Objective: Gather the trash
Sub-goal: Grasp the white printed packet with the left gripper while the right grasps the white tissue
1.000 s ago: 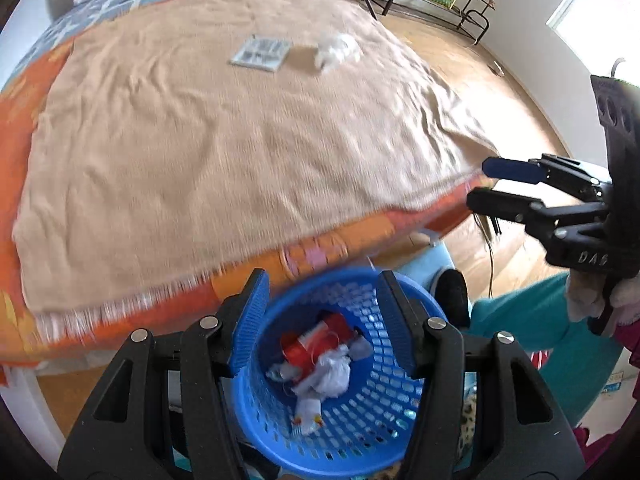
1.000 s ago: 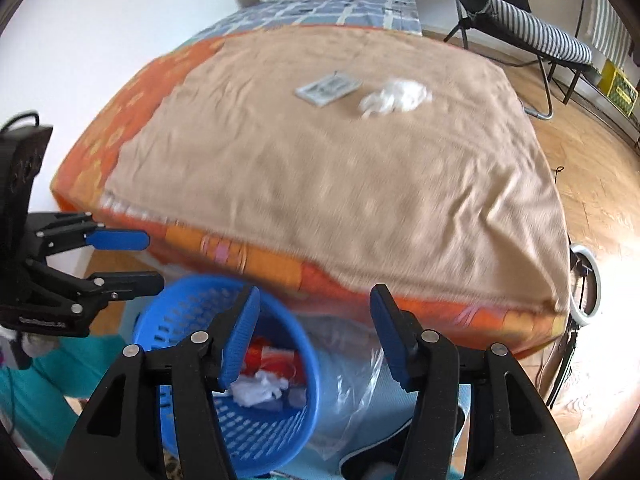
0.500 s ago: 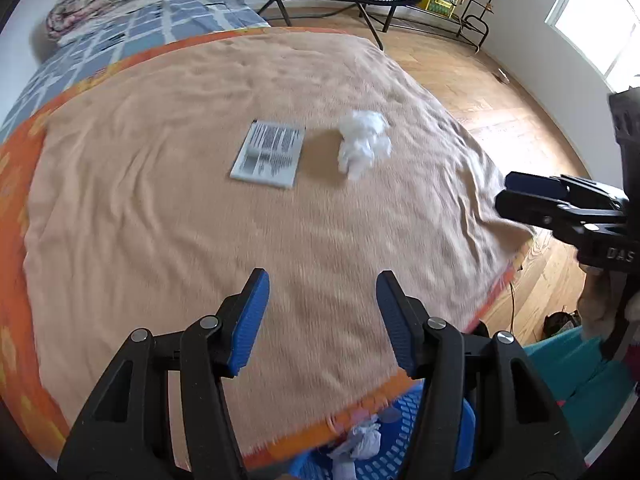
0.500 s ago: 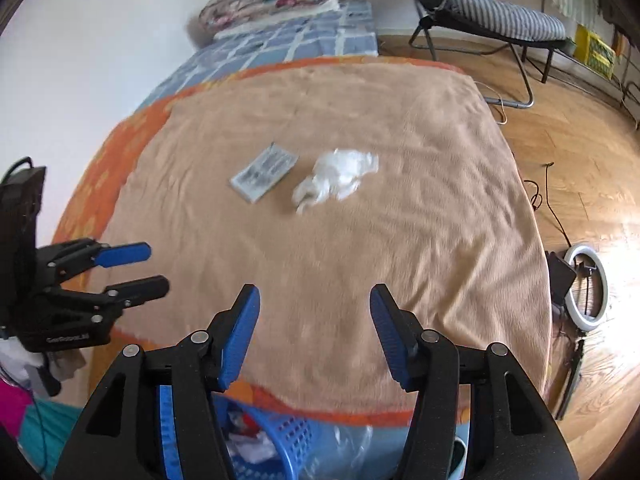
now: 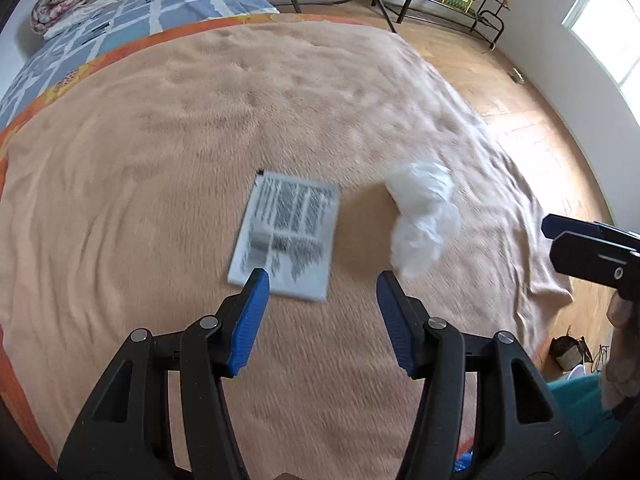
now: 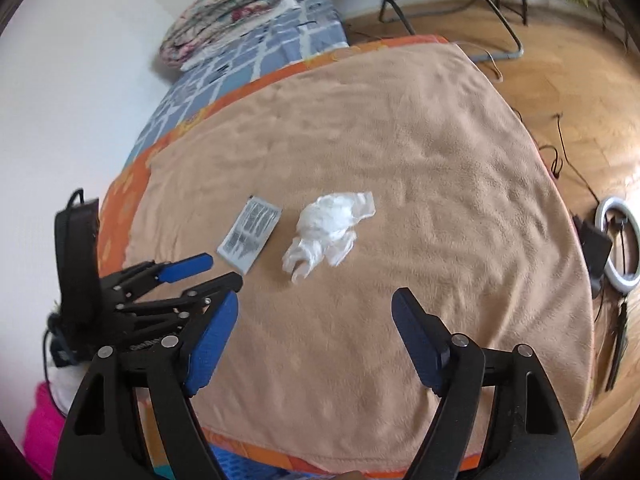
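Two pieces of trash lie side by side, near but apart, in the middle of a tan fleece blanket (image 5: 160,200) spread over a bed: a flat white printed paper packet with black text (image 5: 286,236) and a crumpled white plastic wrapper (image 5: 422,216). Left gripper (image 5: 320,284), black frame with blue pads, hovers over the blanket with its jaws partly apart and nothing between them; in the left wrist view its left fingertip (image 5: 258,280) overlaps the packet's near edge, though contact is hard to judge through the blur. Right gripper (image 6: 314,300) has its jaws opening, wide and empty, and hangs short of the wrapper (image 6: 328,232), the packet (image 6: 250,236) further left. Folded floral quilt (image 6: 224,4) sits at the far end of the bed. White ring light (image 6: 620,240) lies on the wooden floor (image 6: 560,60).
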Motion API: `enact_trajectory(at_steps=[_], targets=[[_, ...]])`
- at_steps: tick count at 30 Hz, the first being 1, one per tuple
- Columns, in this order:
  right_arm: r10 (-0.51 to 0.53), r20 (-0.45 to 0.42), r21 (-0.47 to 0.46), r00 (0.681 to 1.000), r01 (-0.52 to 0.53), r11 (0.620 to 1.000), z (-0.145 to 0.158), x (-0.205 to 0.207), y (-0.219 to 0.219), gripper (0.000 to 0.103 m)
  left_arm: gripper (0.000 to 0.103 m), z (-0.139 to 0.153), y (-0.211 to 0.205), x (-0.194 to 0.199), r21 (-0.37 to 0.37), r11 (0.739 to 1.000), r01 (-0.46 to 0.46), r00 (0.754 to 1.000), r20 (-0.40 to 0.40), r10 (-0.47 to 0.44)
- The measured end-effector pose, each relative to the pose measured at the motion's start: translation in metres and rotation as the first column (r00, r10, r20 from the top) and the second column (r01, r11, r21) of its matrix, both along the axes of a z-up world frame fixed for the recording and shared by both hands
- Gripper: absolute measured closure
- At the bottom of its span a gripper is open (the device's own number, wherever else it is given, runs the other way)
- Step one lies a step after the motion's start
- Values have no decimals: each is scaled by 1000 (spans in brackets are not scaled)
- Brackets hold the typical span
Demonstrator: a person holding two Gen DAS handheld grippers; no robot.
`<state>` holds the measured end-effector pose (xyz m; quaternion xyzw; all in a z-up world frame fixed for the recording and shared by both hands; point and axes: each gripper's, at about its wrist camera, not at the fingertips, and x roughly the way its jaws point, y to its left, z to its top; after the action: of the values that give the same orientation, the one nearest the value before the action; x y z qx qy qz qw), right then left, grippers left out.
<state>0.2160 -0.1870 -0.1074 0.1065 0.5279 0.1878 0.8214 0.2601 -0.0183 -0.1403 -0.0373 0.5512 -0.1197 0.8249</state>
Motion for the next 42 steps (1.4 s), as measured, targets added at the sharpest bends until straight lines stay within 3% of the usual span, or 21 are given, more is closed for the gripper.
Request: enact_trajectory(at_steps=[6, 9, 12, 17, 20, 22, 33, 42], targets=[[-93, -61, 33, 994, 95, 995, -13, 28, -7, 24, 45, -15, -2, 27, 19, 1000, 4, 1000, -28, -4], [-106, -57, 16, 993, 107, 994, -17, 36, -4, 24, 32, -15, -2, 34, 25, 1000, -2, 1000, -14, 2], [-112, -64, 19, 992, 114, 993, -22, 43, 0, 24, 32, -16, 0, 39, 20, 1000, -16, 1000, -16, 16], [-122, -73, 9, 990, 123, 992, -27, 50, 3, 24, 32, -21, -8, 41, 109, 994, 5, 1000, -7, -5], [-136, -83, 7, 987, 138, 990, -31, 54, 4, 24, 33, -22, -8, 40, 111, 994, -9, 1000, 13, 8], [-146, -89, 11, 985, 148, 989, -33, 56, 5, 24, 40, -22, -6, 38, 111, 994, -17, 1000, 25, 14], [-142, -111, -6, 984, 142, 990, -48, 69, 27, 24, 40, -19, 4, 28, 119, 992, -38, 998, 55, 32], [-100, -81, -64, 992, 95, 993, -62, 69, 43, 24, 40, -13, 20, 19, 120, 990, -67, 996, 73, 59]])
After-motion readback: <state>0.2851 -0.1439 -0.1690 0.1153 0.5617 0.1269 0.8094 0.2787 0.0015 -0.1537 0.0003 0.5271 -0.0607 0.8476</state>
